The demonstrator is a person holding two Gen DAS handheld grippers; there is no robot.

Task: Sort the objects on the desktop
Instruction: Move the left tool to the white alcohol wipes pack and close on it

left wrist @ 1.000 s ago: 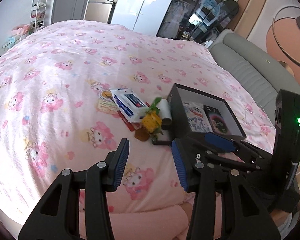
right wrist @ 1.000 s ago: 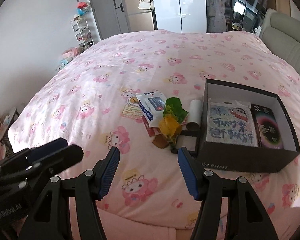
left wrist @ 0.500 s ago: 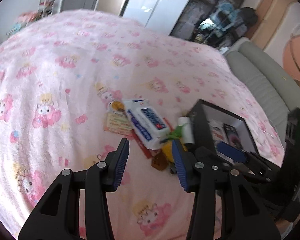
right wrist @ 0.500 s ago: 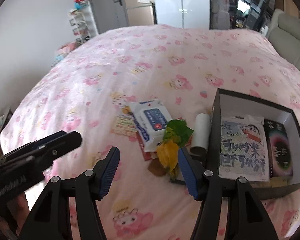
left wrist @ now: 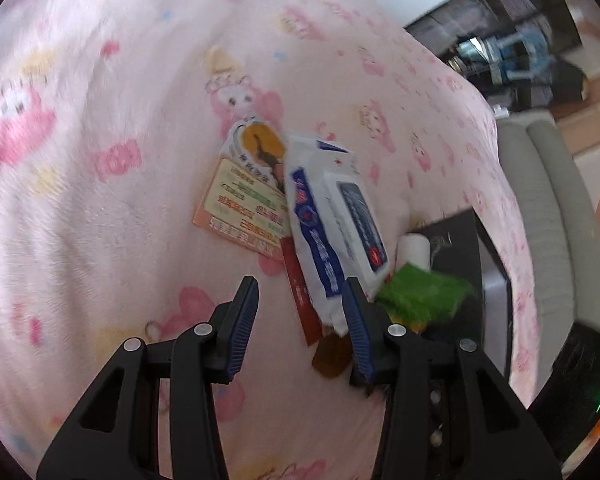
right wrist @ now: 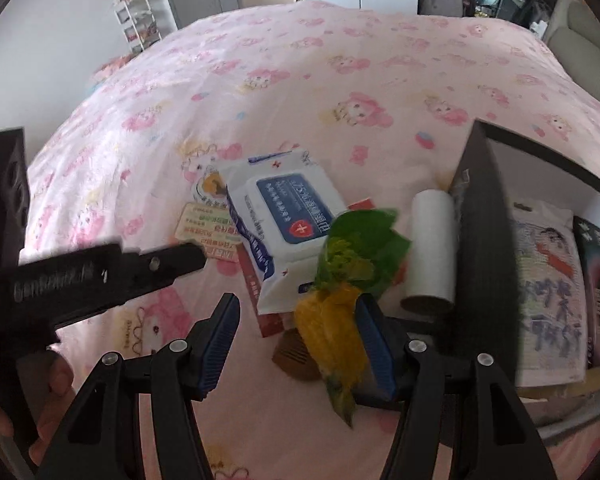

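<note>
**Listener:** What are your two cameras showing?

**Operator:** I am looking down at a bed covered in a pink quilt printed with cartoon characters. A small heap of items lies on it, just left of an open black cardboard box with a pale interior.

**Listener:** What is in the heap?

**Operator:** On top is a white soft pack of wet wipes with a blue label. Partly tucked under its left side is an orange and cream printed card, and a thin red packet pokes out beneath it. To the right lies a white paper roll, right against the box's outer wall. Nearest me is a crinkly yellow and green snack bag, with a small brown ridged piece on the quilt just beside it.

**Listener:** And inside the box?

**Operator:** A white packet with a cartoon drawing and blue lettering, and beside it a dark packet with a pink glow pattern.

**Listener:** How do the grippers stand?

**Operator:** My left gripper has its blue-padded jaws parted over the near end of the wipes pack and the red packet; they grip nothing. My right gripper has its jaws spread wider. The lower end of the snack bag sits in front of the inner face of its right finger, but I cannot tell if they touch, and it grips nothing. The right view is blurred near the box.
</note>
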